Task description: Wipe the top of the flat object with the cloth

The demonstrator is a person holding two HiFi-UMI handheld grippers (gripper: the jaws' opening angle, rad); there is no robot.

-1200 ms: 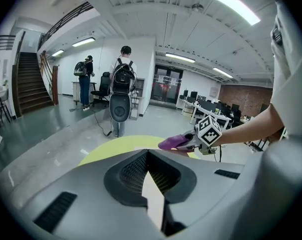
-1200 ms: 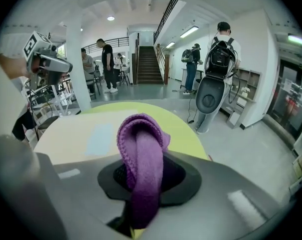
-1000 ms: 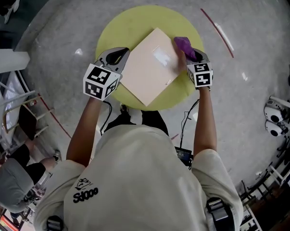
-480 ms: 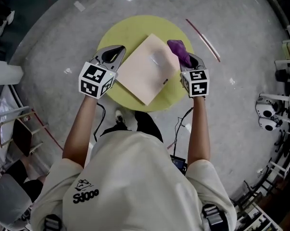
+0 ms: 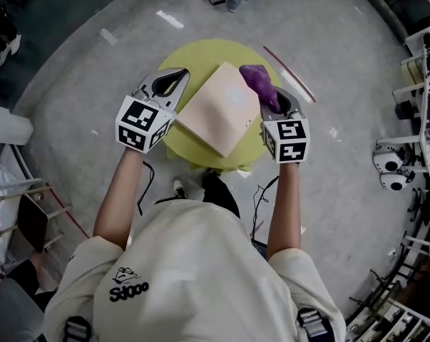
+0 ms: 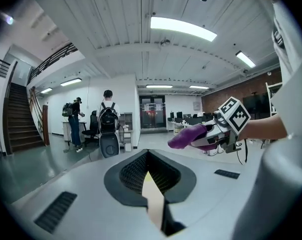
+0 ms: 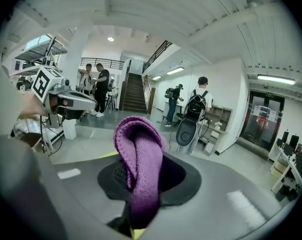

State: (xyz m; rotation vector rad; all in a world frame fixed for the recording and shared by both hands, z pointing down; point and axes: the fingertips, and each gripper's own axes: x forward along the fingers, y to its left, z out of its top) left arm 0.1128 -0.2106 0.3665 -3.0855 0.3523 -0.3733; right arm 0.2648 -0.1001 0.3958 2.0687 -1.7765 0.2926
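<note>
Head view has the left tool (image 5: 173, 83) at the board's (image 5: 218, 109) left edge and the right tool (image 5: 274, 100) at its far right corner, both over the round yellow bench (image 5: 193, 54). The board's near corner overhangs the bench's front rim.

Left gripper view shows the jaws closed on a thin pale sliver (image 6: 153, 204), which I take to be the board seen edge-on. So the left tool is clamped on the board and serves as the holding hand. Right gripper view shows the jaws clenched on the purple cloth (image 7: 140, 169), a folded loop of which stands up past the tips.

From above, the cloth lies at or just over the board's far right corner. Whether it presses on the surface I cannot tell.

The step in hand looks like the start of a wiping pass. To do it well:
- Keep the left grip firm and low, so the board stays level and cannot pivot under the cloth's push.
- Bring the cloth's loose loop down flat on the board, not the tool's hard tips.
- Sweep from the far right corner toward the left edge in overlapping strokes, stopping short of the left tool.
- Press lightly; a thin board held by one edge may flex or slip.
</note>
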